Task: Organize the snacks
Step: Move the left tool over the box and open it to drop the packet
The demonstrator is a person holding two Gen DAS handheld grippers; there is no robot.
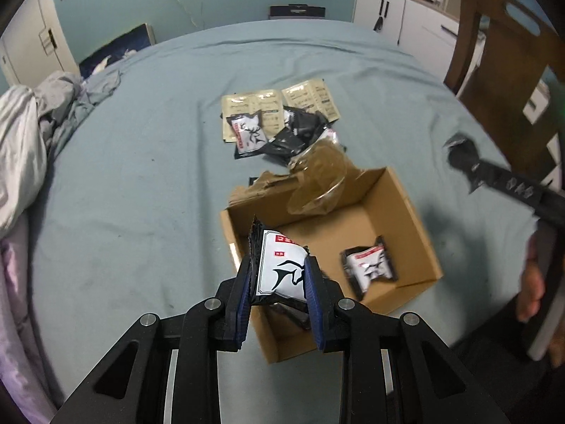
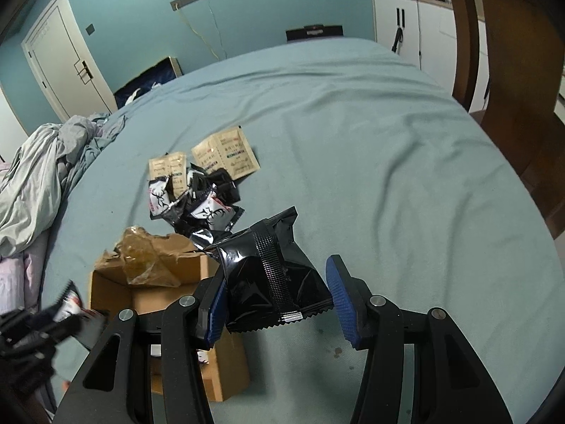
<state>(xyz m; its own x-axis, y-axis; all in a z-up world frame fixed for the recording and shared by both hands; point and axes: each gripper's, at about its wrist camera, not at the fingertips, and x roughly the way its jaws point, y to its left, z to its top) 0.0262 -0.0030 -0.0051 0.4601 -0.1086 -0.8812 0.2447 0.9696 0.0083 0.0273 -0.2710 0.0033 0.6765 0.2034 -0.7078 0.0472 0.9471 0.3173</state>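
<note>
My left gripper point(image 1: 279, 263) is shut on a black-and-white snack packet point(image 1: 282, 275) with an animal logo, held over the near left corner of an open cardboard box point(image 1: 406, 201). A matching packet point(image 1: 369, 265) lies inside the box. Beyond the box, a pile of black packets point(image 1: 293, 134) and beige sachets point(image 1: 307, 97) rests on the bed. My right gripper point(image 2: 277, 268) is shut on a glossy black packet point(image 2: 268, 265), in the air beside the box point(image 2: 113, 293), near the pile point(image 2: 201, 201). In the left wrist view the right gripper point(image 1: 466, 162) is blurred at the right.
The blue-grey sheet point(image 2: 370, 141) covers the bed. Crumpled bedding point(image 1: 42, 116) lies at the left. A wooden chair point(image 1: 512, 70) stands at the right, white cabinets point(image 1: 406, 14) behind it. The box's torn, taped flap point(image 1: 317, 180) sticks up. A hand point(image 1: 533, 282) shows at the right edge.
</note>
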